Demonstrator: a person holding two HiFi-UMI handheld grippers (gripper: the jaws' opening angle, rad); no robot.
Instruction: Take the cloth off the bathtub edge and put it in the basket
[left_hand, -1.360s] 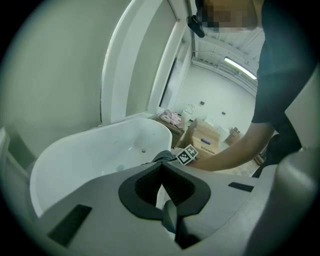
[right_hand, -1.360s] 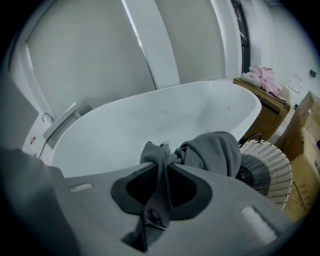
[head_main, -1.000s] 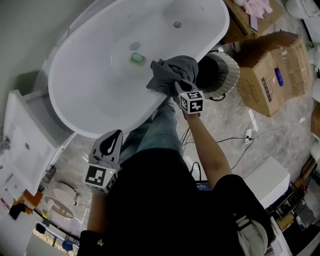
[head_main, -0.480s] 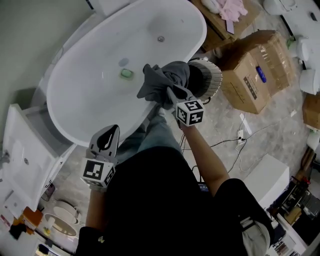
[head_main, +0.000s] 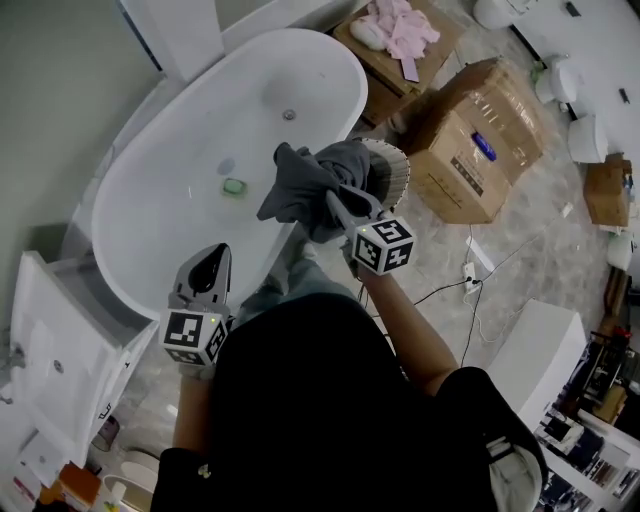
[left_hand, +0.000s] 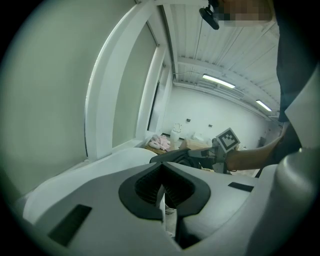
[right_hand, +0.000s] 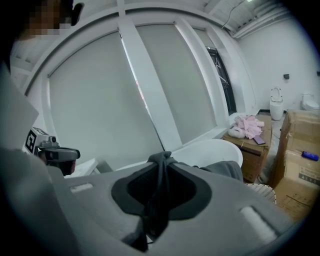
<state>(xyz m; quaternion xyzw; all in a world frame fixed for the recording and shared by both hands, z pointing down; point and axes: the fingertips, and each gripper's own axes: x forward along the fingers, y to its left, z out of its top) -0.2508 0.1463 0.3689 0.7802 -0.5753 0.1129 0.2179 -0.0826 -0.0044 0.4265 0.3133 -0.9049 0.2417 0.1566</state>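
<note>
A dark grey cloth (head_main: 312, 185) hangs bunched in the air over the near rim of the white bathtub (head_main: 170, 230), pinched in my right gripper (head_main: 338, 205). In the right gripper view a fold of the cloth (right_hand: 161, 172) runs between the closed jaws. The woven basket (head_main: 392, 170) stands on the floor just right of the tub, partly hidden behind the cloth. My left gripper (head_main: 206, 275) is held low at the left beside the tub's end, jaws together with nothing in them; its own view shows the gripper (left_hand: 162, 192) closed and the right gripper's marker cube (left_hand: 227, 140) ahead.
Cardboard boxes (head_main: 470, 135) stand right of the basket, and a wooden crate with pink cloths (head_main: 395, 35) at the tub's far end. A small green object (head_main: 234, 186) lies in the tub. A white cabinet (head_main: 55, 350) is at left; cables (head_main: 455, 285) trail on the floor.
My right gripper has risen with the cloth, lifting it clear of the tub rim toward the basket. The left gripper has also come up a little. The view has shifted along the tub.
</note>
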